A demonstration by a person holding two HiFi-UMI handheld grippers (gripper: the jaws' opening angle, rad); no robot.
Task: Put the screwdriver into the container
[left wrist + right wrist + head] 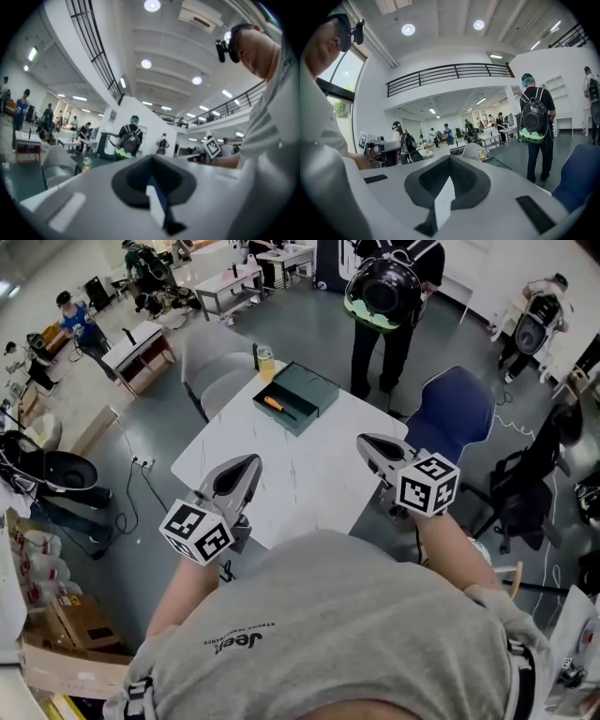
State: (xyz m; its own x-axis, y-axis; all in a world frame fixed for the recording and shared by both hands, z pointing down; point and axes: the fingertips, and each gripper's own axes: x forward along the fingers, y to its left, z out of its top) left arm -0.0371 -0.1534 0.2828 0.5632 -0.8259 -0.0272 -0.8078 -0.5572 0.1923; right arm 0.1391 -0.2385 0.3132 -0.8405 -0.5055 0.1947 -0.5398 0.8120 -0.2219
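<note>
The dark green container (309, 388) stands open at the far end of the white table (309, 484). An orange-handled screwdriver (278, 407) lies inside it. My left gripper (251, 463) hovers over the near left part of the table, shut and holding nothing. My right gripper (365, 441) is over the near right edge, also shut and holding nothing. Both point toward the container and are well short of it. In the left gripper view the pads (154, 199) meet. The pads (444, 201) meet in the right gripper view too, where the container's edge (497, 162) shows ahead.
A bottle of yellow liquid (265, 362) stands on the table corner just behind the container. A grey chair (217, 371) is at the far left and a blue chair (455, 413) at the right. A person with a backpack (384, 292) stands beyond the table.
</note>
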